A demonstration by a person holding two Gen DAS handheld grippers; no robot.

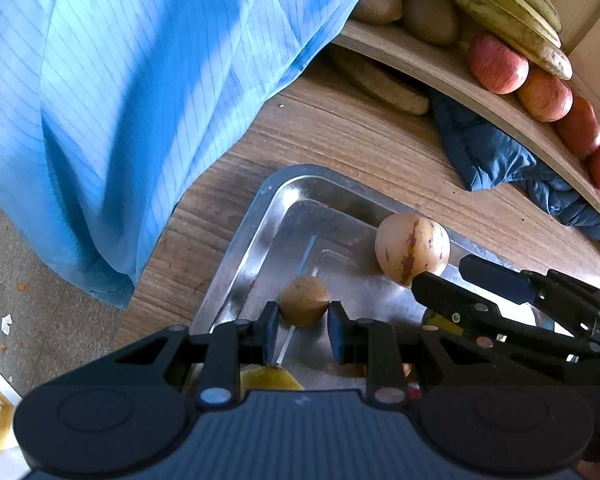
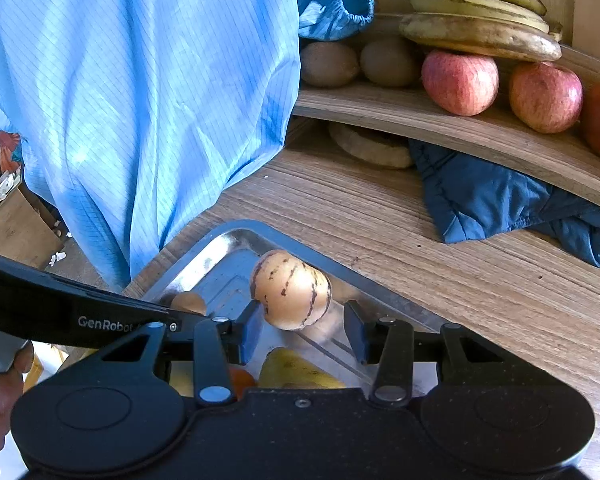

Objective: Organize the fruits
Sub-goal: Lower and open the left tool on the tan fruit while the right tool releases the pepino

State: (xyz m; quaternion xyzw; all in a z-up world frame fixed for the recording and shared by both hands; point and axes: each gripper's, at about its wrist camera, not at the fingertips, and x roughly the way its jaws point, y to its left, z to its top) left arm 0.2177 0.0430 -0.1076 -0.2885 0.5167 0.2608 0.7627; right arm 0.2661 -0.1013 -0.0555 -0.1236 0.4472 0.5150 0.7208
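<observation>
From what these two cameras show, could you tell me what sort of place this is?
Probably a home or workshop corner set up for sorting fruit: a wooden table with a raised shelf holding bananas and apples, a metal tray, and a littered floor.

Striped melon [image 2: 291, 290], brown fruit [image 1: 304, 301] in tray [image 1: 256, 216]

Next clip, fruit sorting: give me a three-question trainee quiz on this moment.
1. Which fruit lies between the fingers of the right tool? A) red apple B) pale striped fruit C) kiwi
2. True or false: the bananas lie on the wooden shelf.
3. Fill in: the small fruit gripped by the left tool is ___ in colour.
Key: 1 B; 2 true; 3 brown.
</observation>
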